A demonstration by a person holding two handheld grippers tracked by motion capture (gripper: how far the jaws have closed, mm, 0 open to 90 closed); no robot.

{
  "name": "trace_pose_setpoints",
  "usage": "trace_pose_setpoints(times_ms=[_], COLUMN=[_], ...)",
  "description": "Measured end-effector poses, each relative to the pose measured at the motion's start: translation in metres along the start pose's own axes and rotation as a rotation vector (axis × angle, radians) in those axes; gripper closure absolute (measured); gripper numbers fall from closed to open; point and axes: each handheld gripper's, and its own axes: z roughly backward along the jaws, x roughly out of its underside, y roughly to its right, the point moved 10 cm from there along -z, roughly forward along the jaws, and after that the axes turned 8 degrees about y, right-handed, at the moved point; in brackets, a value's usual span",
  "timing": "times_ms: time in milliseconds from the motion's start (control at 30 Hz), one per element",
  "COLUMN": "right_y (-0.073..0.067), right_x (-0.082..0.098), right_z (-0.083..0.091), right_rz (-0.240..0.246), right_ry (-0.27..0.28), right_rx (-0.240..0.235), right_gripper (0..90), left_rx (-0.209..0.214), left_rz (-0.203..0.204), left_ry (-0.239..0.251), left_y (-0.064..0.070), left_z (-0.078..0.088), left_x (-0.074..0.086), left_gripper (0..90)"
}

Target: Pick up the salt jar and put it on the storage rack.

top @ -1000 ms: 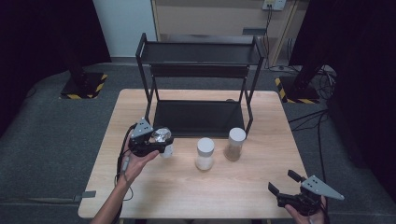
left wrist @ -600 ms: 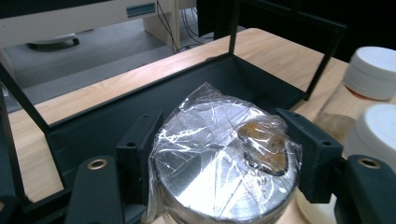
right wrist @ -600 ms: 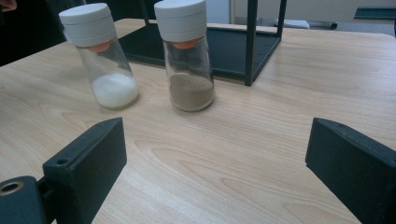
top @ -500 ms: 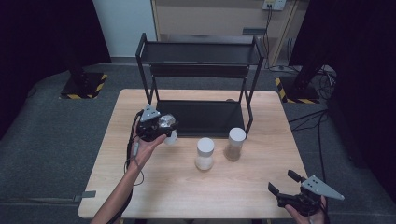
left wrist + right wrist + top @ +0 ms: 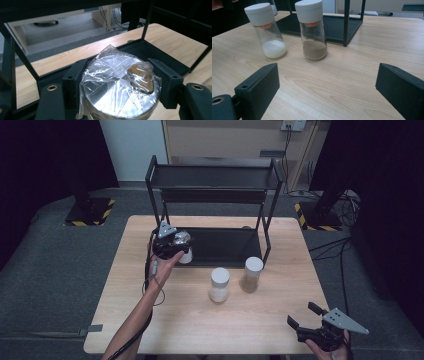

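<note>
One foil-capped jar (image 5: 120, 87) is clamped between the left gripper's (image 5: 170, 245) jaws, held at the front left edge of the black rack's (image 5: 220, 245) lower shelf.
Rigid glass under crinkly plastic wrap is judged light but slippery and breakable; a grip low on the body, below the cap, is advised. Right gripper (image 5: 320, 330) is held with jaws wide apart, empty, near the table's (image 5: 260, 320) corner, behind two white-lidded shakers (image 5: 269, 35).
</note>
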Motion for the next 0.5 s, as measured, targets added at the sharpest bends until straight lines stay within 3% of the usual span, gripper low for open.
trace_pose_setpoints(times_ms=[300,500], right_y=[0.000,0.001], right_x=[0.000,0.000], right_z=[0.000,0.000], right_rz=[-0.002,-0.005], right_ry=[0.002,0.003], right_rx=[0.000,0.000], right_gripper=[5.3,5.2], left_rx=[-0.047,-0.084], left_rz=[0.014,0.013], left_ry=[-0.014,-0.027], left_y=[-0.002,-0.007], left_z=[-0.026,-0.035], left_x=[0.004,0.011], left_gripper=[34.0,34.0])
